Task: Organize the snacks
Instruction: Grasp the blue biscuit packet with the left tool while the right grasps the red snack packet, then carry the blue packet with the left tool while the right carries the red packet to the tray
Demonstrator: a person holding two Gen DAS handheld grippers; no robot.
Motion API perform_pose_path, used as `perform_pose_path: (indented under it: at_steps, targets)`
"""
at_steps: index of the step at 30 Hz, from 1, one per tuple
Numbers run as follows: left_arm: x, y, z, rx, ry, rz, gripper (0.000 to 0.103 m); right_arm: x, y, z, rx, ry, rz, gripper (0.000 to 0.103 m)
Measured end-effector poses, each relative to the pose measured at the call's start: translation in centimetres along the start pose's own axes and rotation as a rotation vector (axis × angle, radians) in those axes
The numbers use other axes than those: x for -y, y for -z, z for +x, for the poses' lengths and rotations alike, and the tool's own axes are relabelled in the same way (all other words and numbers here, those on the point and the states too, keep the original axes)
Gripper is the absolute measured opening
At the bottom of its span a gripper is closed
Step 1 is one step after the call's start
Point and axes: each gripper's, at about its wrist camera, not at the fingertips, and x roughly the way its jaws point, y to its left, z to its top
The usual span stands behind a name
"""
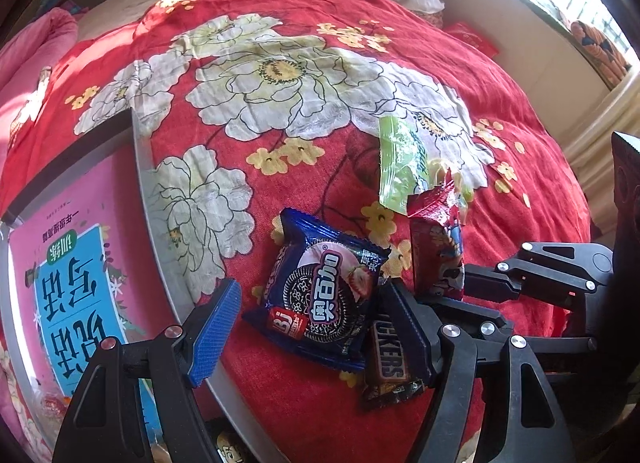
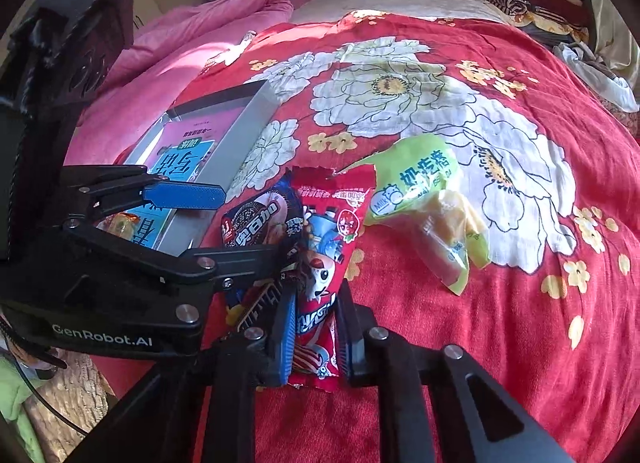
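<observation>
Bedspread: red woven cloth (image 1: 500, 111) printed with large white peonies and small yellow blossoms, lying in soft folds.
Tray: shallow silvery metal tray (image 2: 244, 131) at the left, a pink and blue printed book lying flat inside it.
Left gripper (image 1: 312, 327): jaws wide apart; ribbed blue pads (image 1: 216, 327) either side of a glossy navy cookie packet (image 1: 320, 295) with crimped, saw-toothed ends, not pressing it.
Chocolate bar: brown crinkled wrapper (image 1: 386, 367), partly under the navy packet and against the right-hand pad.
Right gripper (image 2: 314, 327): pads pinched on the lower end of a shiny red foil sachet (image 2: 324, 247) with cartoon print, held upright.
Green pouch: translucent lime plastic (image 2: 424, 199), puffy and creased, on the cloth just right of the sachet.
</observation>
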Motion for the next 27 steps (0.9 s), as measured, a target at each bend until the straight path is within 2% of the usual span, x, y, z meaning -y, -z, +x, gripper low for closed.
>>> perform_pose_path:
  at_steps: [3,6,8,12,17,27]
  targets:
    - [0.0,-0.2,0.3,-0.01,0.01,-0.005,0.075,0.7,0.1,-0.6,0.007,-0.001,0.026,0.018]
    - [0.1,-0.2,0.9,-0.036,0.019,-0.011,0.064,1.5,-0.1,-1.3,0.028,-0.021,0.071,0.017]
    - [0.0,-0.1,1.2,-0.038,0.017,-0.022,0.064,1.9,-0.2,-1.9,0.049,-0.057,0.096,0.017]
    - [-0.4,-0.1,1.2,-0.025,0.038,-0.057,0.055,2.0,-0.5,-2.4,0.075,-0.064,0.106,0.017]
    - [-0.9,0.5,0.2,0.016,0.06,-0.116,0.053,1.6,-0.8,-3.3,0.118,-0.091,0.095,0.017]
    - [-2.6,2.9,-4.6,0.113,0.082,-0.195,0.053,0.1,-1.3,-4.8,0.192,-0.143,0.05,0.017]
